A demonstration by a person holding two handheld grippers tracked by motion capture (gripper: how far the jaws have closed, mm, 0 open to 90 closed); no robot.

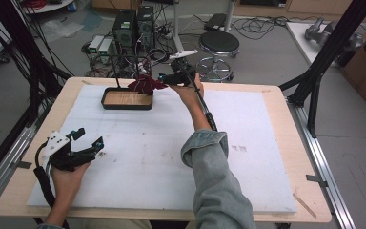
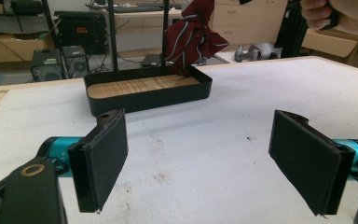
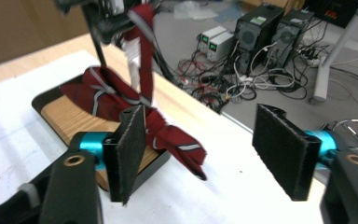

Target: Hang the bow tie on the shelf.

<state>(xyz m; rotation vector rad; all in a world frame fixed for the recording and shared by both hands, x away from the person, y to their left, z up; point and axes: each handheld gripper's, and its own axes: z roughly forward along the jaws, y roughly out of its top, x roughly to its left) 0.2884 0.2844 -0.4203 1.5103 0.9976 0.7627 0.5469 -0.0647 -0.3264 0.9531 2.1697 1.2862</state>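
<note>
From the high view, your left gripper [image 1: 89, 138] rests low at the near left of the white foam mat [image 1: 248, 191], its jaws spread and holding nothing, with a wide bare stretch of mat between it and the black tray [image 1: 126, 105] near the far edge; your right hand [image 1: 187, 89] reaches across to the far side, carrying your right gripper [image 1: 163, 78] just beside a dark red striped cloth [image 1: 145, 84] that hangs over the tray's right end, and the wooden tabletop [image 1: 286, 138] shows as a narrow border around the mat, with a black stool [image 1: 218, 44] and computer towers [image 1: 133, 26] on the floor beyond. In the left gripper view, your two flat black pads [image 2: 105, 156] stand far apart over the scuffed, slightly stained foam, nothing between them; ahead sits the shallow, round-cornered tray with its wood-grain floor, and the crumpled cloth hangs from above and reaches down to the tray's far right corner beside thin black uprights [image 2: 112, 35]. In the right gripper view, your jaws are wide open and empty, the left pad [image 3: 129, 151] close in front of the cloth; the soft, grey-striped fabric hangs from a clip on the stand, drapes across the tray and trails a tail over its rim onto the mat, close to the table's far edge, where tangled cables [image 3: 223, 84] lie on the floor.
</note>
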